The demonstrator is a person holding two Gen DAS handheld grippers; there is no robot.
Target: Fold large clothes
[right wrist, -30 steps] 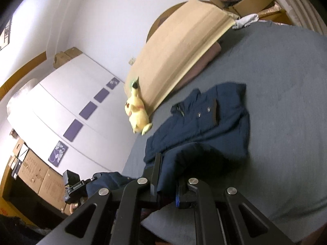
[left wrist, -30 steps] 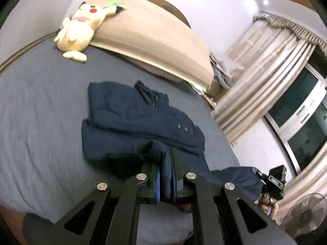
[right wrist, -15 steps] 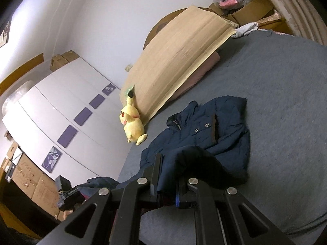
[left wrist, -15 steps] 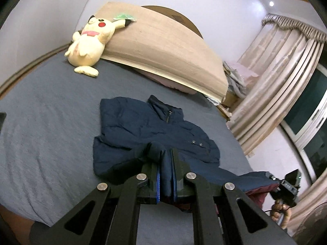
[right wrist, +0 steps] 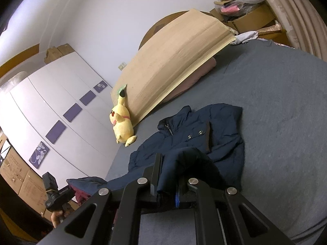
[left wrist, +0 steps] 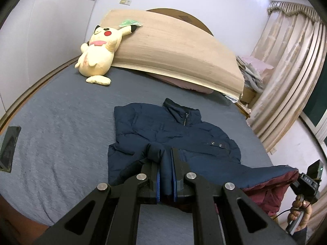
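The navy jacket [left wrist: 169, 128] lies collar-up in the middle of the grey bed [left wrist: 61, 126], with bare sheet open on both sides and toward the tan board [left wrist: 173, 55] at the head. A yellow plush toy [left wrist: 98, 55] leans against that board, well apart from the jacket. The hem is lifted at the near bed edge (maroon lining exposed). The left gripper [left wrist: 166, 175] is pinched on one hem fold, angled downward. The right gripper [right wrist: 167, 181] is likewise clamped on hem fabric, also angled downward, its holder's hand [left wrist: 300, 214] below it.
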